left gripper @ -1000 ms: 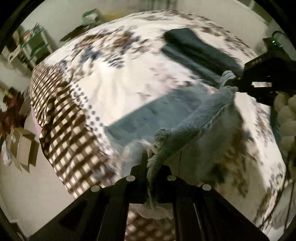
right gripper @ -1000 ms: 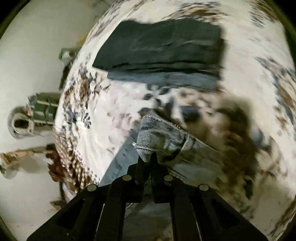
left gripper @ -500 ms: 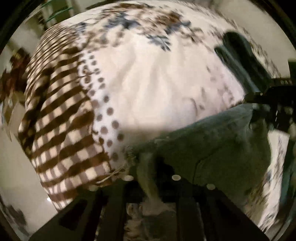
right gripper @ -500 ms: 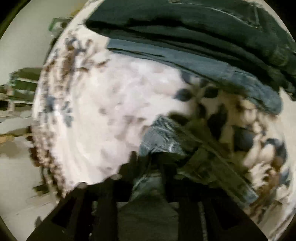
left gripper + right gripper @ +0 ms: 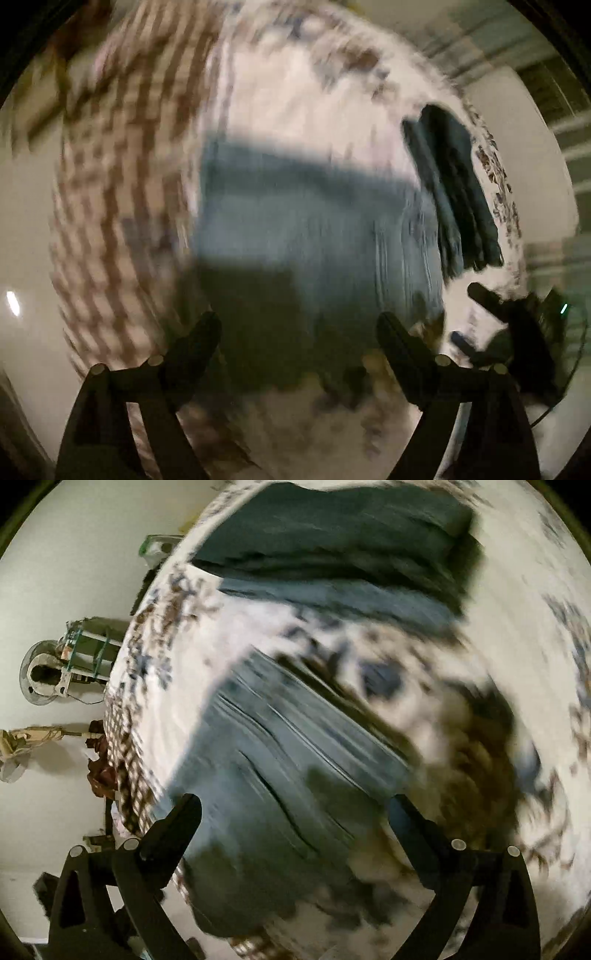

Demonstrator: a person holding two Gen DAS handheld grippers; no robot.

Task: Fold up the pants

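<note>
The blue-grey jeans (image 5: 314, 221) lie folded flat on the patterned bedspread (image 5: 295, 92); they also show in the right wrist view (image 5: 280, 768). My left gripper (image 5: 299, 325) is open and empty, its fingers spread above the near edge of the jeans. My right gripper (image 5: 295, 808) is open and empty above the jeans too. In the left wrist view the right gripper (image 5: 517, 317) shows at the right edge. Both views are blurred by motion.
A stack of dark folded pants (image 5: 332, 542) lies further along the bed; it also shows in the left wrist view (image 5: 454, 192). A brown checked blanket border (image 5: 110, 203) hangs over the bed's side. A fan (image 5: 40, 675) and a shelf stand on the floor.
Both grippers have let go of the jeans and opened. The jeans now lie flat on the bed, and both grippers have lifted away from them.
</note>
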